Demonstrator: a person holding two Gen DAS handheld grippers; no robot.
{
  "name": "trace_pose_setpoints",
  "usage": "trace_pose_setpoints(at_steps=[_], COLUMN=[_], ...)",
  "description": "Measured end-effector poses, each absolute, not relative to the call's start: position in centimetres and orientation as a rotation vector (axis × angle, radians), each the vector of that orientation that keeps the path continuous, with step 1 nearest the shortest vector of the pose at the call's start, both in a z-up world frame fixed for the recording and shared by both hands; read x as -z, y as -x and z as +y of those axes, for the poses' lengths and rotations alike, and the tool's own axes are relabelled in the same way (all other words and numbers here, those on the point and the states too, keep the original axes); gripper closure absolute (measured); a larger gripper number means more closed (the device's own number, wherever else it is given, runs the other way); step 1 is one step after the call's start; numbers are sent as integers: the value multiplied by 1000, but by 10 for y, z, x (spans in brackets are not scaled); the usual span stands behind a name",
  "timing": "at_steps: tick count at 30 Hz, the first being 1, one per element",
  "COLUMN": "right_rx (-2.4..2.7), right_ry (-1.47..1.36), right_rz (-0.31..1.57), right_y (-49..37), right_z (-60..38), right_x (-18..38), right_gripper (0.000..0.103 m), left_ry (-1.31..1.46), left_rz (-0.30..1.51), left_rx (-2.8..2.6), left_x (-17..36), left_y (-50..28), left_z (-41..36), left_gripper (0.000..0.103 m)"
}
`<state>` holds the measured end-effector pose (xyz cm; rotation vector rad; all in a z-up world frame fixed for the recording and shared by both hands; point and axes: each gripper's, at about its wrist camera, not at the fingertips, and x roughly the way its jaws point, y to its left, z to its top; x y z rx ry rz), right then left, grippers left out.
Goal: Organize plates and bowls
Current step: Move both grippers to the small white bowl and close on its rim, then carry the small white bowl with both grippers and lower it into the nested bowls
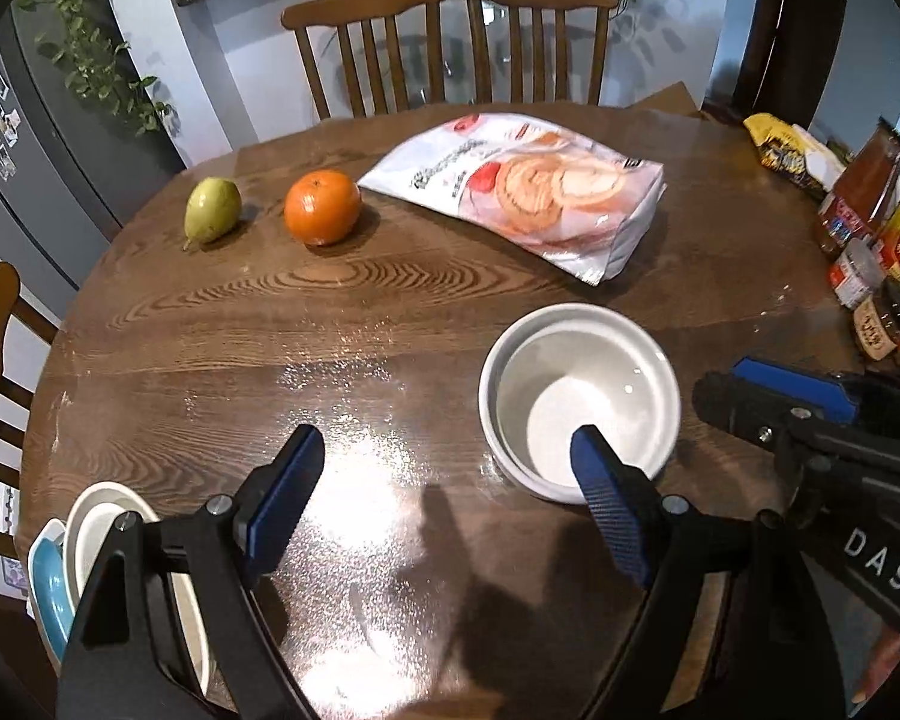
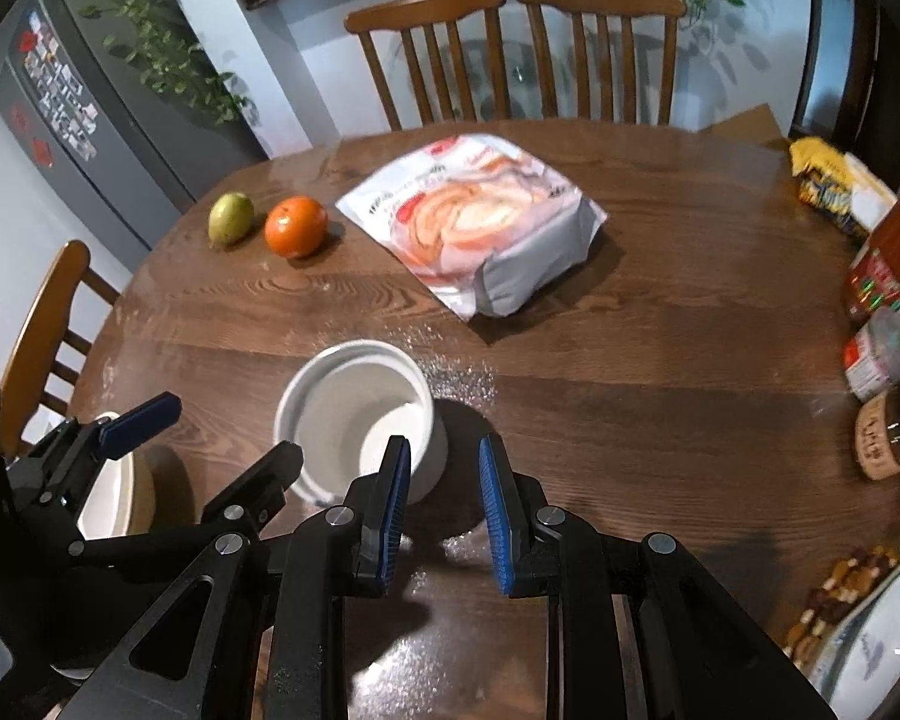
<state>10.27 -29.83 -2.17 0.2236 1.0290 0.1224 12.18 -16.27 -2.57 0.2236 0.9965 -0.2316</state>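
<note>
Standing upright on the brown wooden worktop (image 1: pixel 390 312) near its front edge, a deep white bowl (image 1: pixel 579 399) is seen empty, its near wall partly covered in the left wrist view by a blue fingertip (image 1: pixel 600 480). The left hand-held gripper (image 1: pixel 450 480) is held released, its fingers spread wide above a glare patch on the wood; nothing is grasped between them. The right hand-held gripper (image 2: pixel 444 510) is also seen released, with a narrower gap between its blue pads. Its left pad (image 2: pixel 393 510) lies in front of the bowl's lower right wall in the right wrist view, so it cannot be told whether the two touch.

At the left edge of the worktop a stack of dishes (image 1: pixel 99 540) is made out: a white plate or shallow bowl with a light blue one (image 1: pixel 48 588) beneath or beside it. Most of the stack is hidden behind the left gripper's black frame, and the number of pieces cannot be counted. In the right wrist view only a cream-white rim (image 2: pixel 114 498) of it is shown behind that gripper.

Farther back a green pear (image 1: pixel 212 210) and an orange (image 1: pixel 322 207) are placed just beside each other, apart from a white snack bag (image 1: pixel 522 192) printed with roll cakes. Jars and packets (image 1: pixel 876 252) along the right edge are cut off by the frame, and their labels are too blurred to read. A pale object with brown beads (image 2: pixel 858 612) at the lower right is cropped and not identifiable. Wooden chairs (image 1: pixel 450 42) are seen behind the worktop.
</note>
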Motion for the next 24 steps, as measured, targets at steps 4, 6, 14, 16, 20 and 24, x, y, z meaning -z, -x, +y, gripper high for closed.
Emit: trace_pose_setpoints(at_steps=[4,6,14,16,20,24], right_rx=[-151,-168,-215,-222,-232,-234], right_ry=[-230,-235,-255,-268,-304,-314], right_rz=[1037,1043,1041,1047,1070,1091], right_y=[-111,-115,-122,-123,-129,-137], right_z=[-296,-294,-292,-293,-295,-295], right_x=[33,38,45,46,51,54], right_gripper=[79,79,79,79,79,79], left_ry=[-225,-228,-239,-242,-255,-267], left_rz=[1020,1037,1054,1061,1066,1066], left_rx=[228,225,256,273,293,311], left_x=[38,45,51,53,53,54], left_y=[-129,-133,-140,-141,-144,-149], left_z=[-164,-164,-168,-170,-175,-178], left_gripper=[19,20,19,20,22,34])
